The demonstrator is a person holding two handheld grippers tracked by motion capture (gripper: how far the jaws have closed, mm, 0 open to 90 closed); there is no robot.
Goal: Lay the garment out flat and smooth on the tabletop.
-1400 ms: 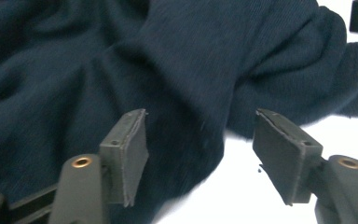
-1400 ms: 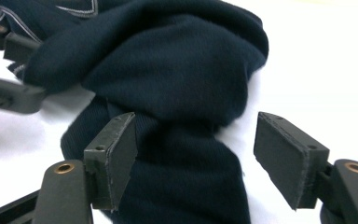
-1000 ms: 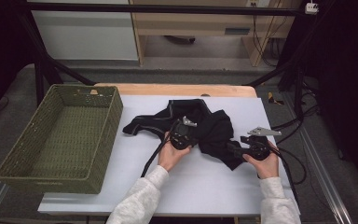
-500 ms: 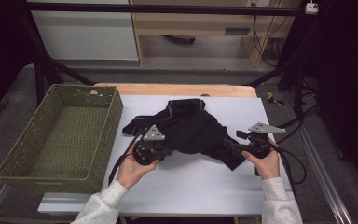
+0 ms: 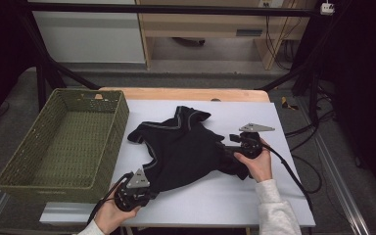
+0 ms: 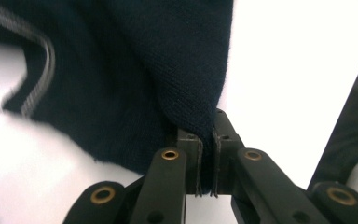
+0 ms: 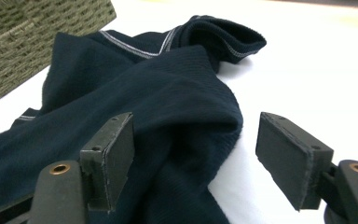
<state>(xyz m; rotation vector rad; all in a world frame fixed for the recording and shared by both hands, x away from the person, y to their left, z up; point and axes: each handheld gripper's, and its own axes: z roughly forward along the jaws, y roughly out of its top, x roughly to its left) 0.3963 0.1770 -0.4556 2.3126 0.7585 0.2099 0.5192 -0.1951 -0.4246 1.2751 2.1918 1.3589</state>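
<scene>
Your dark navy garment [image 5: 186, 152] is spread across the middle of the white worktop [image 5: 284, 196], with the green wicker basket [image 5: 63, 142] sitting just beside it on the left, well clear of the cloth's grey-trimmed edge. Nothing lies between the garment and the basket, so the only things crowding it are your own two hands.

Your left tongs [image 5: 149, 188] are clenched on the garment's near corner (in the left gripper view you can see the fabric pinched right between the pads [image 6: 193, 158]). Your right tongs [image 5: 227, 144] are released: the pads [image 7: 112, 154] stand wide apart with a fold of the cloth lying between them, not pressed.

The left gripper view is blurry at its left side, so the grey trim there is smeared. In the high view your right hand [image 5: 254, 161] covers part of the garment's right edge, and the basket's near left corner is cut off at the frame.
</scene>
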